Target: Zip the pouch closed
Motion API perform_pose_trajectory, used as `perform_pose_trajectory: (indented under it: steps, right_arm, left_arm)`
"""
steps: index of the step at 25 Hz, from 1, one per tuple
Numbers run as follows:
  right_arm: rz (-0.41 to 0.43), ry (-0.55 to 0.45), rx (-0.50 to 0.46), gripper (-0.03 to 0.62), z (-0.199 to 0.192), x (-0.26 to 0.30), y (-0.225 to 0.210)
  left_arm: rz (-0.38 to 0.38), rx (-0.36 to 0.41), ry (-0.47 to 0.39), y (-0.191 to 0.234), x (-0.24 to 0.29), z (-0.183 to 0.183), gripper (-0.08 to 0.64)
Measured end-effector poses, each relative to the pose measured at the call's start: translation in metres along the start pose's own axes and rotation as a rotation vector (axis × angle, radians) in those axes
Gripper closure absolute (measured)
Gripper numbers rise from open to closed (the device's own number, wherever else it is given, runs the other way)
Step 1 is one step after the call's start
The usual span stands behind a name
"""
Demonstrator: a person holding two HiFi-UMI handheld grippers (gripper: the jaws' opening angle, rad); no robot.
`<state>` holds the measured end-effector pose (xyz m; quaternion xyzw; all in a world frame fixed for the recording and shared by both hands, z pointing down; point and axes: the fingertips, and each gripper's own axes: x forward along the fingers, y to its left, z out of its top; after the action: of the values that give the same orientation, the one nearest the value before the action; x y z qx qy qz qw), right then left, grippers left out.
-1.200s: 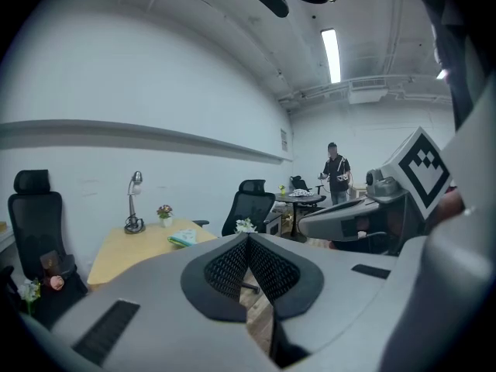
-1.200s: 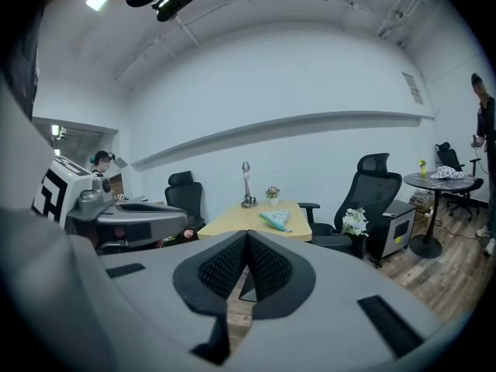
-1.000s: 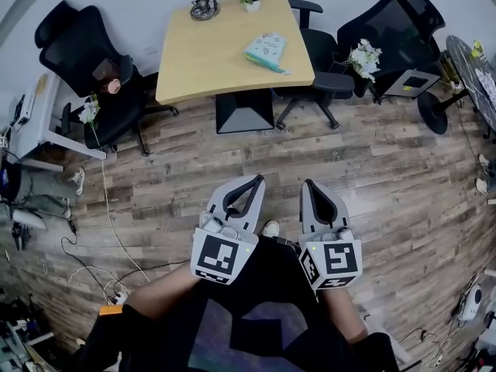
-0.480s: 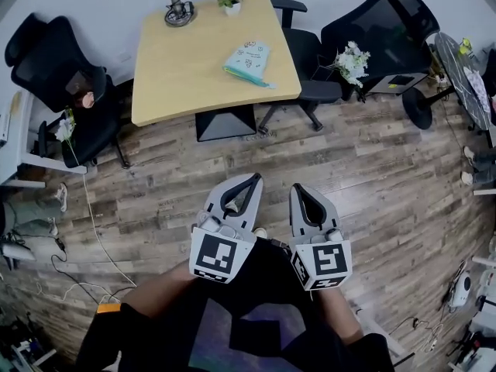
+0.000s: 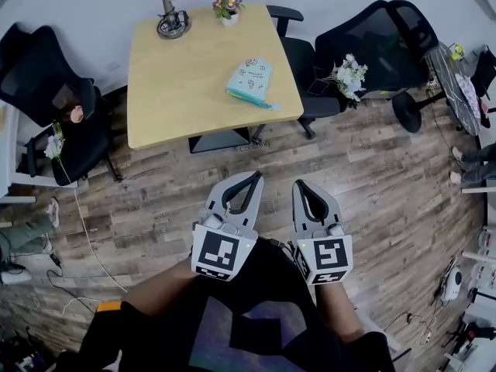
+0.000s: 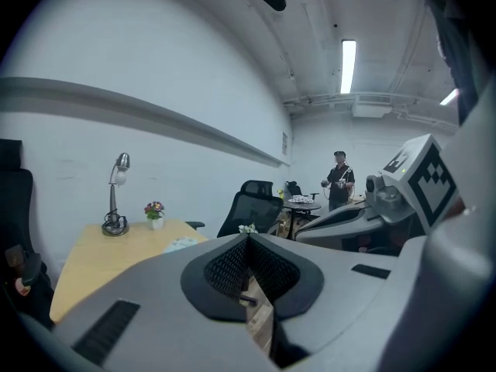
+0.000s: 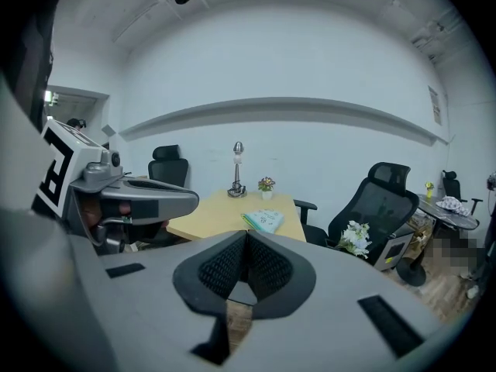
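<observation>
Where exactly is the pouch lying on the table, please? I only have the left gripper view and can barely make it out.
Observer: In the head view the pouch lies flat on the table, toward its right edge, apart from the lamp and the flower pot.
Operator: Thank you. Is the right gripper carrying anything?
Observer: No; the right gripper view shows the right gripper with its jaws together and nothing between them.
Operator: And how near are we?
Observer: Not near: the left gripper and the right one hang over the wooden floor, short of the table's near edge.
</observation>
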<state>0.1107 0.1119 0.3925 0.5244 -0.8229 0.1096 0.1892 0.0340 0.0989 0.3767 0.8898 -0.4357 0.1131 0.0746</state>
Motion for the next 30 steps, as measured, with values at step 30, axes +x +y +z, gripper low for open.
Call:
perform_pose_trajectory:
  steps: [30]
  right_arm:
    - [0.002,0.084,-0.095,0.522,0.032,0.138,-0.018]
  left_arm:
    - [0.092,-0.046,0.000,0.139,0.018,-0.001,0.551]
